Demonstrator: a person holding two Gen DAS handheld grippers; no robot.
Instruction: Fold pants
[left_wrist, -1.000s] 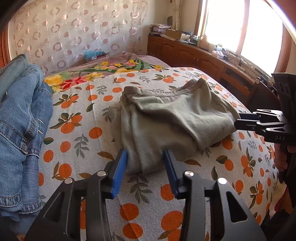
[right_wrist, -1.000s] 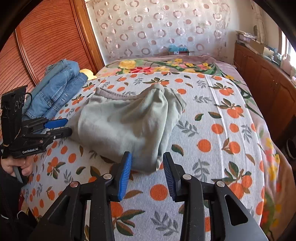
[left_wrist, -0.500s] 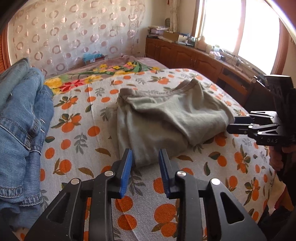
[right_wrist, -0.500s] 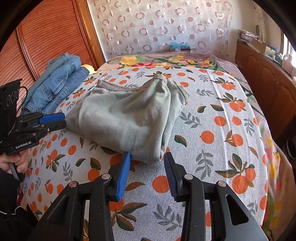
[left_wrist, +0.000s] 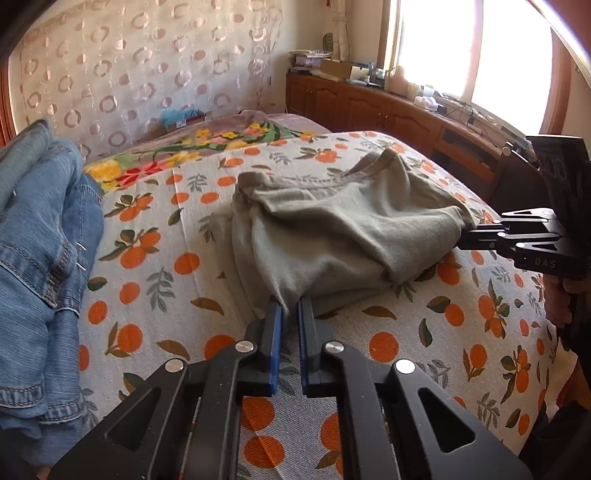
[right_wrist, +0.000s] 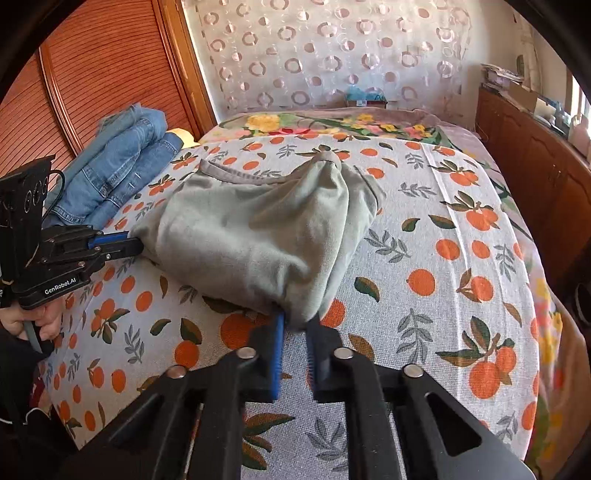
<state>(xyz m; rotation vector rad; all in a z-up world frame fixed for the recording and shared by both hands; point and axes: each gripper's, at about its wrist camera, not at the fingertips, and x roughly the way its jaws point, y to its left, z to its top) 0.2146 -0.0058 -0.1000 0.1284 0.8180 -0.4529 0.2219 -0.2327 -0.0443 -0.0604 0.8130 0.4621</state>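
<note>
Pants (left_wrist: 343, 236) of a grey-green fabric are found bunched in a loose heap near the middle of the bed, on a bedspread (left_wrist: 155, 266) printed with oranges and leaves. The waistband is seen at the far side of the heap; the near edge is raised slightly off the bedspread at two corners.

Left gripper (left_wrist: 290, 310) is observed closed down to a narrow gap, with the near left corner of the pants pinched between its blue pads. In the right wrist view the same gripper (right_wrist: 135, 242) is seen from the side, its tips buried in the fabric edge, and the hand (right_wrist: 35, 321) on its handle is partly visible.

Right gripper (right_wrist: 295, 325) is likewise closed to a narrow gap, and the near right corner of the pants is clamped between its pads. From the left wrist view it (left_wrist: 465, 236) is seen meeting the right-hand edge of the heap.

Folded blue jeans (left_wrist: 40, 236) are noted at the left side of the bed, well apart from the pants. A floral blanket (right_wrist: 332, 123) is laid across the far end, and a wooden cabinet (left_wrist: 388, 107) is noted below the window.
</note>
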